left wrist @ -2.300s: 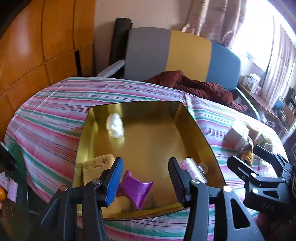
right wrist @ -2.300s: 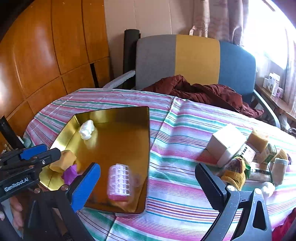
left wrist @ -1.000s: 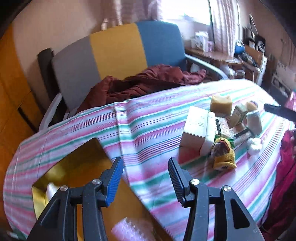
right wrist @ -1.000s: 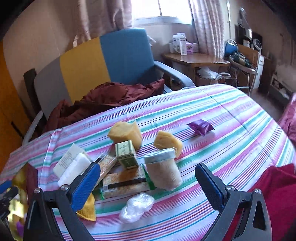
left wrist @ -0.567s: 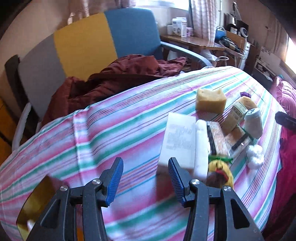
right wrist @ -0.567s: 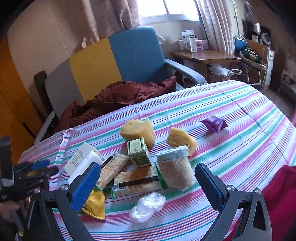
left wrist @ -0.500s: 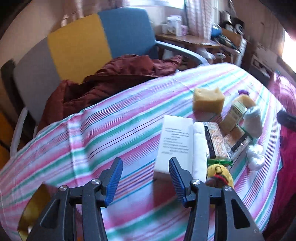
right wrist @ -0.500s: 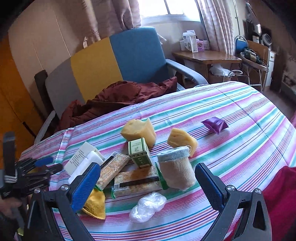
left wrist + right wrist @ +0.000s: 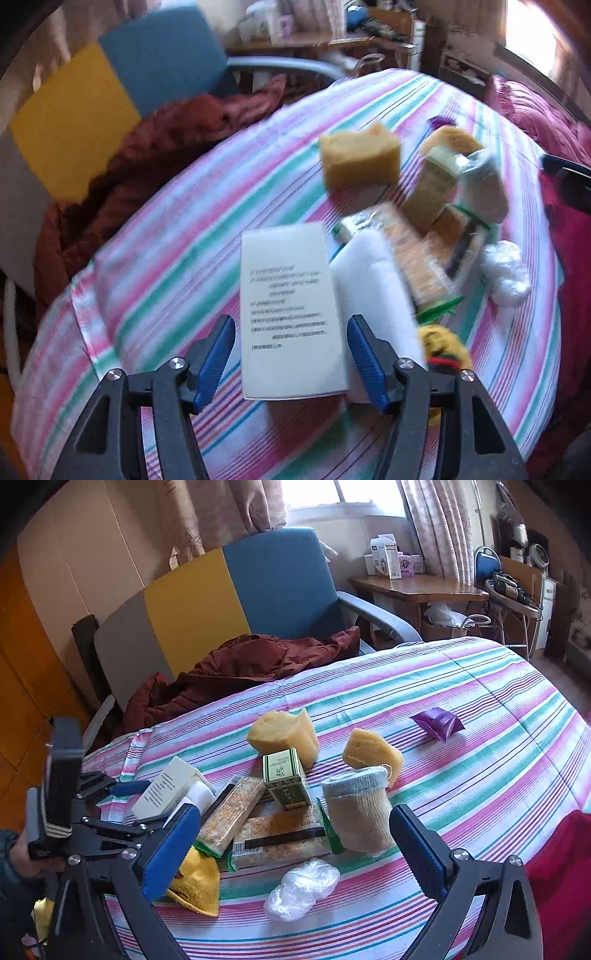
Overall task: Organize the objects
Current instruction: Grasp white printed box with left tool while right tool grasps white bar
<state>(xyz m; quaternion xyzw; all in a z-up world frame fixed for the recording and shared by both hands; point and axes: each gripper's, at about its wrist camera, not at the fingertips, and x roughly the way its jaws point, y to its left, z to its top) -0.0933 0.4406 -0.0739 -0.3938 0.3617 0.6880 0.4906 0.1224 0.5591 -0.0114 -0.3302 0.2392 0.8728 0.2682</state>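
Note:
A white box [image 9: 291, 314] with printed text lies on the striped tablecloth [image 9: 177, 266]. My left gripper [image 9: 290, 360] is open, with its blue pads either side of the box's near end, not closed on it. In the right wrist view the box [image 9: 166, 788] sits at the left of a pile, with the left gripper [image 9: 136, 806] around it. My right gripper [image 9: 295, 853] is wide open and empty, held above the pile: two cracker packs [image 9: 229, 814], a green box [image 9: 286, 777], a sock [image 9: 356, 812], a plastic wad [image 9: 301, 888].
Two yellow sponges [image 9: 286, 734] [image 9: 371, 755] and a purple sachet [image 9: 437, 723] lie farther back. A yellow cloth toy [image 9: 195, 884] is at the pile's near left. A chair [image 9: 236, 609] with a dark red jacket [image 9: 236, 668] stands behind the table.
My left gripper has swung from the gold tray over to the pile and come down around the white box. My right gripper turned to face the pile and has since held steady.

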